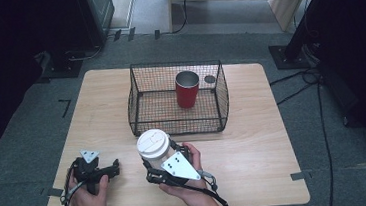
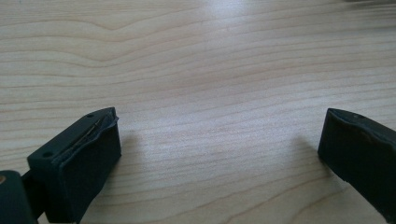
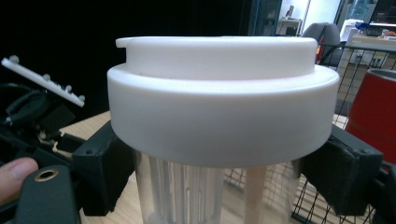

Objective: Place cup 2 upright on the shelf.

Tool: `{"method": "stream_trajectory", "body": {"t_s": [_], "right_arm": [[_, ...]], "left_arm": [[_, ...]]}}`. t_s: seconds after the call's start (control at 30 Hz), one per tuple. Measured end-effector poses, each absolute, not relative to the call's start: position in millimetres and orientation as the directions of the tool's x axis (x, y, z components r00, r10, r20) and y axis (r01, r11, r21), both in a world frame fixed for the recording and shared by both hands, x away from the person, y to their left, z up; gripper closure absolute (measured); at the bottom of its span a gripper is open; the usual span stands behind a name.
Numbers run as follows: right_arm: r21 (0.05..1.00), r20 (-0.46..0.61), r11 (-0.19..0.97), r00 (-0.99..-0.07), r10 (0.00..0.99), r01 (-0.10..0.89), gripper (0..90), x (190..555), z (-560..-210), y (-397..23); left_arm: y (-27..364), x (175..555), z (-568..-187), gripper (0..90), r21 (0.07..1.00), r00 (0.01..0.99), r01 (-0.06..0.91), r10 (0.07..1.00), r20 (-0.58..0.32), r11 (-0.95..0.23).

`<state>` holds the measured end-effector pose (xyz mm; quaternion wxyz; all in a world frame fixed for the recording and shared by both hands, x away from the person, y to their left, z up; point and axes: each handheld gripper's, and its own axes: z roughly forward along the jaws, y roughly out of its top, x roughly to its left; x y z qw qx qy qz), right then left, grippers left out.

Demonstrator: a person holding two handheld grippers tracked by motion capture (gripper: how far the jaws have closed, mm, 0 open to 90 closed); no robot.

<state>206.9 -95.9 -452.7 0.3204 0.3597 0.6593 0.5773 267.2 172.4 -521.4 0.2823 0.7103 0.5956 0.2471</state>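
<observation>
A clear cup with a white lid (image 1: 153, 144) stands near the table's front, just before the wire basket (image 1: 221, 95). My right gripper (image 1: 162, 161) is shut on the cup; in the right gripper view both black jaws press the clear wall under the white lid (image 3: 223, 105). A red cup (image 1: 187, 89) stands upright inside the basket, also seen as the red cup (image 3: 374, 112) at the right edge. My left gripper (image 1: 107, 170) rests low at the front left, open, with bare wood between its fingers (image 2: 84, 158).
The wooden table (image 1: 254, 142) has free room on its right half and left of the basket. A small grey disc (image 1: 210, 79) sits behind the basket's far right corner. Cables and dark stands lie on the floor around the table.
</observation>
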Motion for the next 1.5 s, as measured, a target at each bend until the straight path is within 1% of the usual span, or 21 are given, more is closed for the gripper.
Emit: {"method": "stream_trajectory", "body": {"t_s": [0.43, 0.63, 1.5], "right_arm": [[0.997, -0.018, 0.058, -0.534, 0.845, 0.059, 16.1, 215, -428, -100], [0.996, -0.042, 0.074, -0.523, 0.851, 0.039, 16.2, 219, -419, -101], [0.998, -0.063, 0.058, -0.484, 0.873, -0.026, 16.2, 249, -377, -102]], "left_arm": [[172, 267, -521, 0.0, 0.694, 0.168, 0.708, 0.986, 0.014, -0.13], [172, 267, -521, 0.0, 0.694, 0.167, 0.708, 0.986, 0.014, -0.13], [172, 267, -521, 0.0, 0.694, 0.167, 0.708, 0.986, 0.013, -0.13]]}}
